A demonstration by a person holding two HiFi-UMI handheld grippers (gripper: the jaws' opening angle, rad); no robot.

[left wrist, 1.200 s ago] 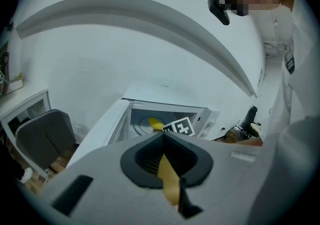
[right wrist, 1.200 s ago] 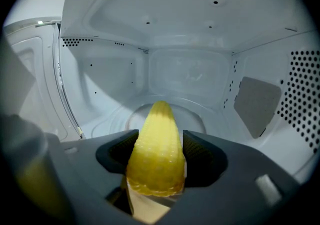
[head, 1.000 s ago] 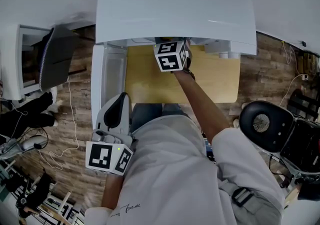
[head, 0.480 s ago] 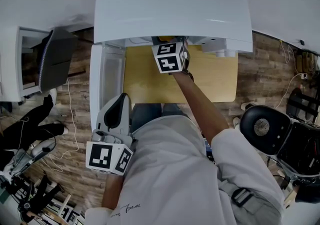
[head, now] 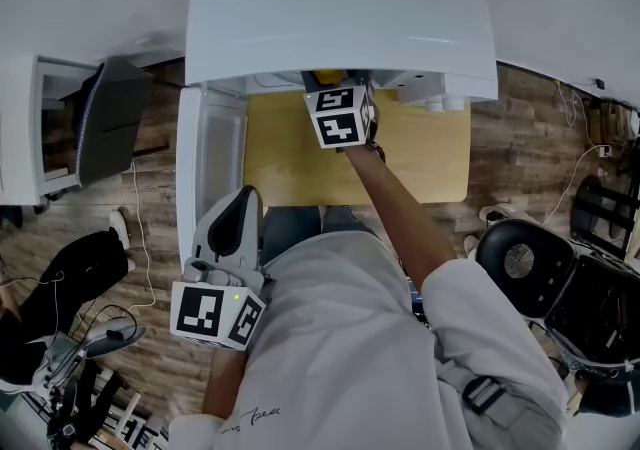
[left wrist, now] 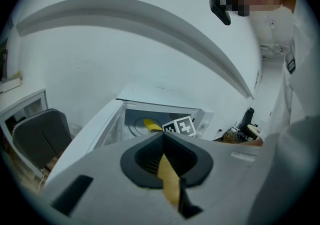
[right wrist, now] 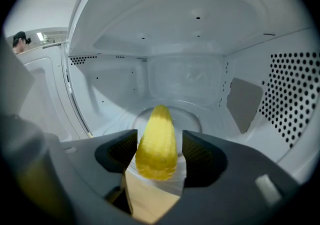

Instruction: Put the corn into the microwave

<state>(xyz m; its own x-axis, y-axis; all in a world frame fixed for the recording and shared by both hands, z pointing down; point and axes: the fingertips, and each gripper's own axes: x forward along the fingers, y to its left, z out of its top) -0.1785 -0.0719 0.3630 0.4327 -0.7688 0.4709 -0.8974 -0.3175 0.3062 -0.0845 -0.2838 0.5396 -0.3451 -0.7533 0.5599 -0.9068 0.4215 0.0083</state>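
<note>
**Right gripper view: corn at the microwave's mouth**

Looked from the front sill into the white microwave (right wrist: 200,69), with open room to every wall and up to the ceiling. Showed a round glass plate (right wrist: 189,111) on the cavity floor. Gripped the corn (right wrist: 157,139) lengthwise in the right gripper (right wrist: 159,145), tip pointing inward, fingers closed against its sides, just above the sill and the edge of the yellow table (right wrist: 150,201). Showed, in the head view, the door (head: 210,168) standing open at the left. Kept the left gripper (left wrist: 162,136) low beside the person's shirt, well apart from the microwave, fingers pressed together on nothing.
</note>
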